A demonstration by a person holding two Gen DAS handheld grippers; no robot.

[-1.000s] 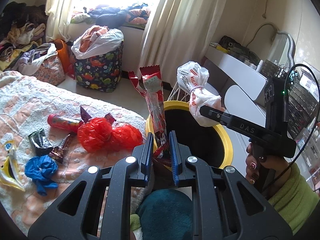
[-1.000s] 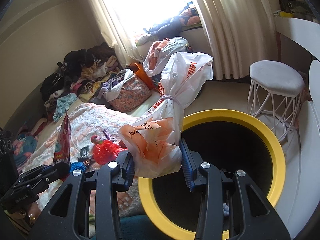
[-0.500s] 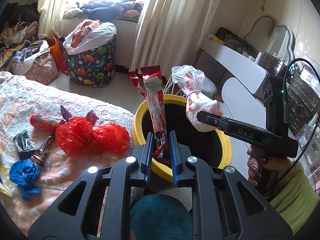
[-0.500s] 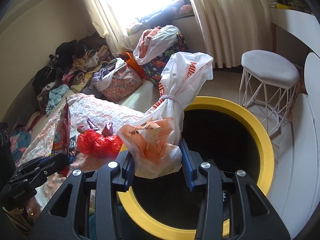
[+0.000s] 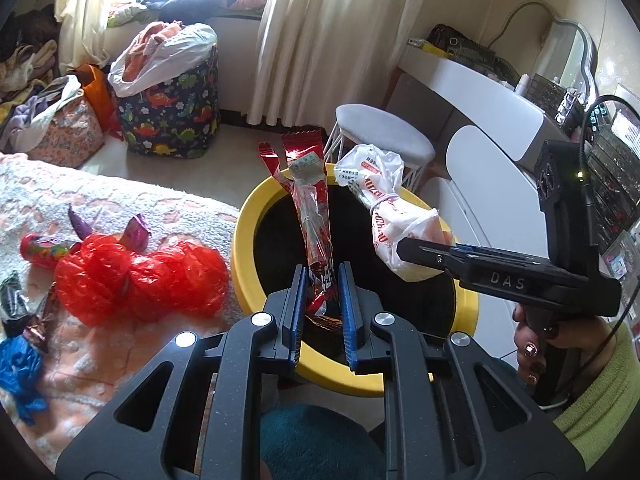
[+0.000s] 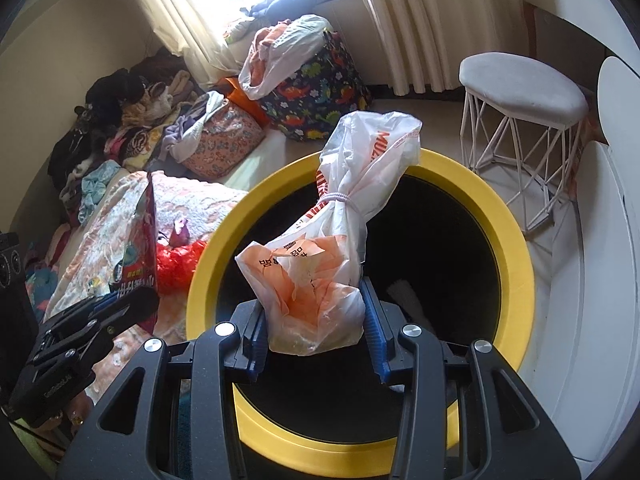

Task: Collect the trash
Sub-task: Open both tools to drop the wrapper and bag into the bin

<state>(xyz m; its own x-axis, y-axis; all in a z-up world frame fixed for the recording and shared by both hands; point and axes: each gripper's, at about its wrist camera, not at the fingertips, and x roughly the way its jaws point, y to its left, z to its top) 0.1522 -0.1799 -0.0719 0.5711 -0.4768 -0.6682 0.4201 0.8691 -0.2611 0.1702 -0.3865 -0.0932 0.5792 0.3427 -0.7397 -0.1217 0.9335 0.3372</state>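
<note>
A yellow-rimmed black trash bin (image 5: pixel 256 216) (image 6: pixel 516 248) stands beside the bed. My left gripper (image 5: pixel 322 280) is shut on a long red snack wrapper (image 5: pixel 310 200), which stands upright over the bin's mouth. My right gripper (image 6: pixel 316 312) is shut on a tied white and orange plastic bag (image 6: pixel 320 280), held over the bin's opening. That bag (image 5: pixel 388 216) and the right gripper (image 5: pixel 424 252) show from the side in the left wrist view. On the bed lie a red plastic bag (image 5: pixel 136 276), a blue bag (image 5: pixel 20 364) and small wrappers.
A white wire stool (image 6: pixel 520 92) stands behind the bin, with a white dresser (image 5: pixel 480 92) to the right. A dinosaur-print hamper (image 5: pixel 172 112), a floral bag (image 5: pixel 64 132) and piled clothes (image 6: pixel 120 120) sit by the curtained window. A person's hand in a green sleeve (image 5: pixel 592 404) holds the right gripper.
Both grippers moved forward and down toward the bin, so its mouth now fills more of each view. The wrapper and the bag stay gripped.
</note>
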